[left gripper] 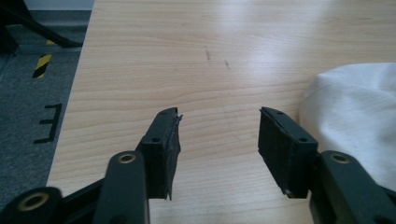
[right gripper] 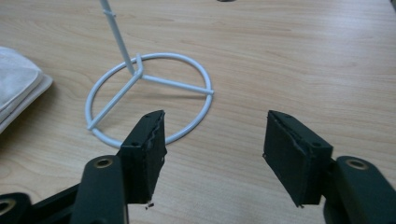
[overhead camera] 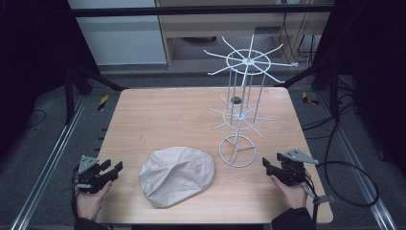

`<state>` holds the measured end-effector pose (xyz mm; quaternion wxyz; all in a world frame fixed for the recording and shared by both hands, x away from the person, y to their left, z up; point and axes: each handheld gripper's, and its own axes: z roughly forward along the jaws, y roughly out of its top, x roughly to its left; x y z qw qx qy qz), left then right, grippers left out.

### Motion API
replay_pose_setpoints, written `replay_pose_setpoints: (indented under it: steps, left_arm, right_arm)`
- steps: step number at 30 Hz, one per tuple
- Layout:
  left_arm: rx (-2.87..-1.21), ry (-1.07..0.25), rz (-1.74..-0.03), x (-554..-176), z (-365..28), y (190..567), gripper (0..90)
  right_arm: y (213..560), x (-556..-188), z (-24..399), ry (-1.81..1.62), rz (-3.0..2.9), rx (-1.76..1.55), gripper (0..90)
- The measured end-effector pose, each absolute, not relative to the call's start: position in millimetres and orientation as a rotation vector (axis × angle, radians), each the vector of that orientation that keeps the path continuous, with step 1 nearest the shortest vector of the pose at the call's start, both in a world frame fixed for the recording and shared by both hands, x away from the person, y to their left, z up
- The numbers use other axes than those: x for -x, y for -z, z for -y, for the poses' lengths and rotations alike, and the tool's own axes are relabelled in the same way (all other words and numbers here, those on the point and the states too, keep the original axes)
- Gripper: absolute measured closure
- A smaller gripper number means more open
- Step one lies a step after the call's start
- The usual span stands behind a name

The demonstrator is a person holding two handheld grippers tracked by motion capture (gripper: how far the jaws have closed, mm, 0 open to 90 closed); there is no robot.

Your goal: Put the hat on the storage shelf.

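Setting: a light wooden table (overhead camera: 167, 120) seen from above, with a person's 2 hands coming in from the near edge, each holding a black 2-jaw gripper.

Left gripper (overhead camera: 111, 170): at the near left corner of the table, low over the wood. Its jaws stand wide apart with nothing between them; bare table shows in the gap in the left gripper view (left gripper: 219, 135).

Right gripper (overhead camera: 268, 165): at the near right side of the table, also low. Its jaws stand wide apart and hold nothing; in the right gripper view (right gripper: 215, 140) only wood lies between them.

Cap (overhead camera: 176, 175): a pale cream cloth cap lying flat on the table near the front edge, between the 2 grippers, closer to the left one but apart from it. Its edge shows at the right of the left gripper view (left gripper: 355, 112).

Wire rack (overhead camera: 243, 103): a white upright wire stand with 2 tiers of spoked hooks, standing right of the cap. Its round base ring (right gripper: 149, 95) lies just ahead of the right gripper, not touching it.
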<state>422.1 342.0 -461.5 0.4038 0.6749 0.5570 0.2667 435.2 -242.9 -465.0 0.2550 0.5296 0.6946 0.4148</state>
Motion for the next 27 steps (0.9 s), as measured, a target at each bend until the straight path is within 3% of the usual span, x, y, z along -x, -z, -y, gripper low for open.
replay_pose_setpoints:
  steps: [18,27]
  left_arm:
    - [-1.776,-0.586,-1.245,-399,-314,437,82.3]
    - [-1.83,-0.555,-1.163,-394,-300,430,89.7]
  right_arm:
    - [459,-430,228,-1.122,-1.954,-1.397,51.0]
    - [454,-427,220,-1.146,-2.003,-1.362,61.6]
